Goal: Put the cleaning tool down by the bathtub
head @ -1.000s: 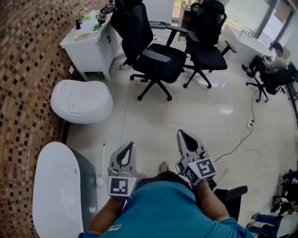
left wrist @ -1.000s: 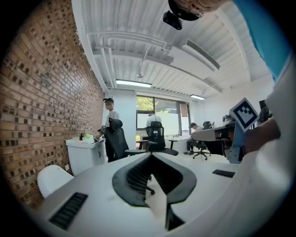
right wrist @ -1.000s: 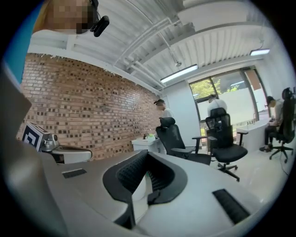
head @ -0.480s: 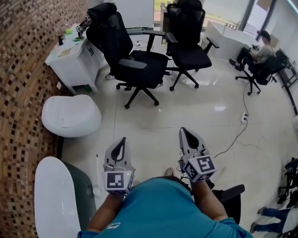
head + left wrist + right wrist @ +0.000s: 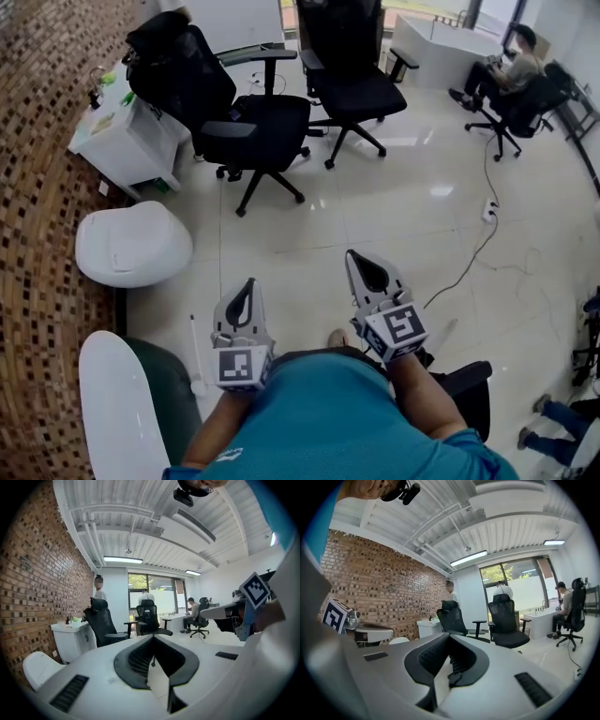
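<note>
Both grippers are shut and empty, left gripper (image 5: 247,283) and right gripper (image 5: 353,255); the cleaning tool (image 5: 194,352) lies on the floor just beside the bathtub (image 5: 108,403); the task looks complete.

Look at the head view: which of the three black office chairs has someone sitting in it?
The far right chair, where a person sits; the two nearer chairs in the middle stand empty.
</note>
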